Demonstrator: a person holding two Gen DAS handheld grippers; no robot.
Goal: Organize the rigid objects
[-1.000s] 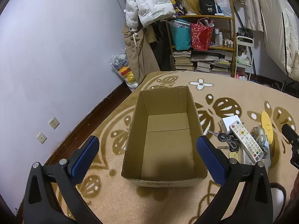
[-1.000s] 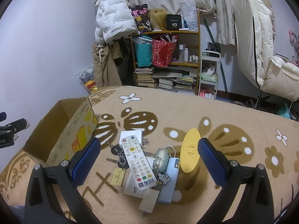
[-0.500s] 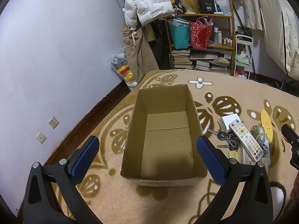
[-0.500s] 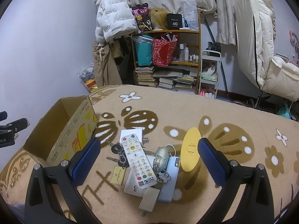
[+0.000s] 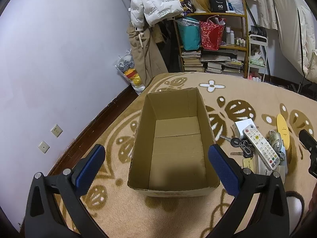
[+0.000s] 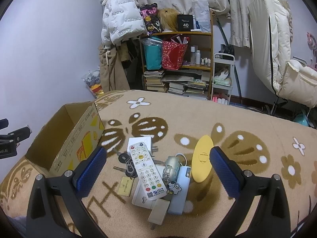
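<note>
Fingers [image 6: 90, 170] on both grippers spread, holding nothing; grabbing the remote [image 6: 146, 172] could drag the overlapping keys [image 6: 125, 163] along.

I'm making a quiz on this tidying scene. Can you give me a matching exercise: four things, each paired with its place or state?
Things:
1. brown cardboard box
2. white remote control
3. yellow oval plastic piece
4. black-headed keys

Places or states:
a. lying across a white plug adapter
b. empty
c. between box and remote
d. right edge of the pile

Pairs: 1-b, 2-a, 3-d, 4-c
</note>
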